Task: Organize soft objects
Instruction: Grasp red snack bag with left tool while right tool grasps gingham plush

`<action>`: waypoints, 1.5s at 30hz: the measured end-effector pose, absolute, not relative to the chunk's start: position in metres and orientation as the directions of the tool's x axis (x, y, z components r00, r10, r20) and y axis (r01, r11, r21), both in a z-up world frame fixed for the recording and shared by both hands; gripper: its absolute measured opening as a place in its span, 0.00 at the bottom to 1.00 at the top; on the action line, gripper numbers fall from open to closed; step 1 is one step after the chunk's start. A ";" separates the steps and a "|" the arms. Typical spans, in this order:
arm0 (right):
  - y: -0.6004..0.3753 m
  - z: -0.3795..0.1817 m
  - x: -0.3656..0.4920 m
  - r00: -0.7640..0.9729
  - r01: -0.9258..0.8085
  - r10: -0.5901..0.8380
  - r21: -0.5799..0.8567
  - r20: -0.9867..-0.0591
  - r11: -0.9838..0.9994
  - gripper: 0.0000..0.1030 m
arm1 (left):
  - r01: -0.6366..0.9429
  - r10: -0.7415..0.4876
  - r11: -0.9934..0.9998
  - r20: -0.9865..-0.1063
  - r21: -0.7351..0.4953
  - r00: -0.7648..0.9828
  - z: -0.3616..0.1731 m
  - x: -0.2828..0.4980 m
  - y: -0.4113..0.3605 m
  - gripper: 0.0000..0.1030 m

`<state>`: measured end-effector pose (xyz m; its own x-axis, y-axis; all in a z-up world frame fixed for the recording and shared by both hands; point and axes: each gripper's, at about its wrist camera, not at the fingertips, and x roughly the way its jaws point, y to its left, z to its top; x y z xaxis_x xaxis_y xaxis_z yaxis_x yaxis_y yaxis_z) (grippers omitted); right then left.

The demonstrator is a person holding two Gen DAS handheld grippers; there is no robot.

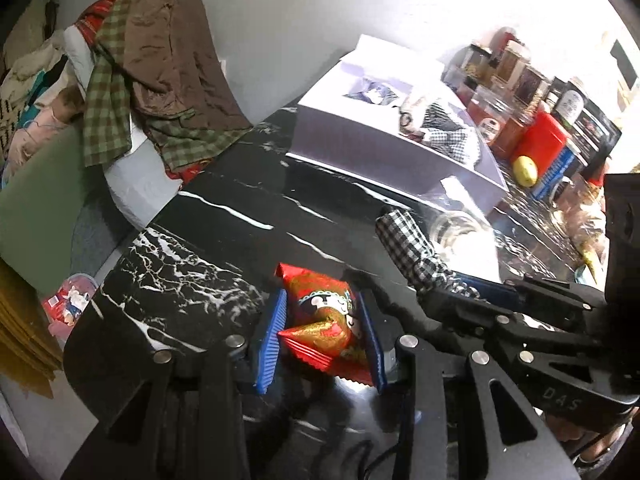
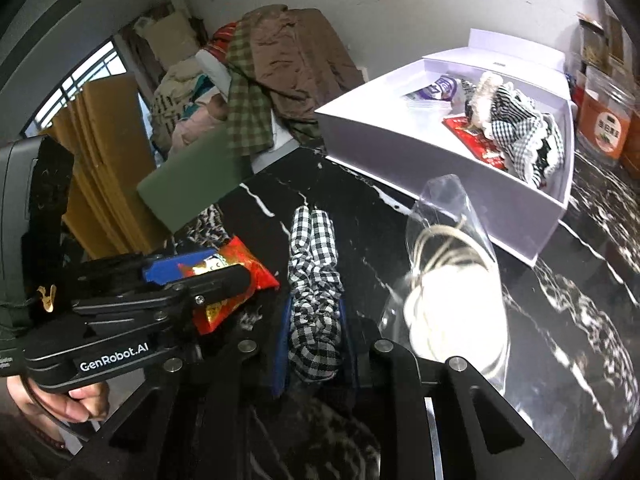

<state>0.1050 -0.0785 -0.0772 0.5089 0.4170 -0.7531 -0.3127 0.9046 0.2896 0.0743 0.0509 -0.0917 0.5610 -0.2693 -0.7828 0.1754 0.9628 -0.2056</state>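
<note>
My left gripper (image 1: 322, 332) is shut on a red snack packet (image 1: 326, 320), held between its blue pads just above the black marble table (image 1: 224, 216). My right gripper (image 2: 314, 328) is shut on a black-and-white checked scrunchie (image 2: 314, 276), which also shows in the left wrist view (image 1: 408, 244). The left gripper with the packet (image 2: 236, 276) sits just left of the right one. An open white box (image 2: 400, 148) at the back of the table holds several checked and frilled cloth pieces (image 2: 516, 136) and packets.
A clear plastic bag with coiled twine and a white pad (image 2: 452, 288) lies right of the scrunchie. Jars, a red tin and a yellow fruit (image 1: 525, 170) crowd the table's far right. A pile of clothes (image 1: 152, 76) lies beyond the table's left edge.
</note>
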 end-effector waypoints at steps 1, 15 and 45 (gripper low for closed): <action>-0.080 -0.076 0.102 0.515 -0.310 0.415 0.289 -0.750 0.906 0.22 | 0.180 -0.272 0.962 -0.781 -0.205 0.563 -0.090 0.072 0.049 0.34; -0.103 -0.070 0.047 0.527 -0.273 0.363 0.251 -0.769 0.929 0.22 | 0.229 -0.320 0.945 -0.803 -0.233 0.503 -0.103 0.037 0.027 0.33; -0.148 -0.056 0.009 0.577 -0.163 0.296 0.247 -0.762 0.955 0.22 | 0.401 -0.425 0.887 -0.744 -0.228 0.516 -0.068 0.026 -0.024 0.32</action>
<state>0.0091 -0.1481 -0.0558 0.5766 0.2957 -0.7617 -0.1630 0.9551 0.2474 0.0256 -0.0239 -0.0678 0.5164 -0.4245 -0.7437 0.4008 0.8873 -0.2282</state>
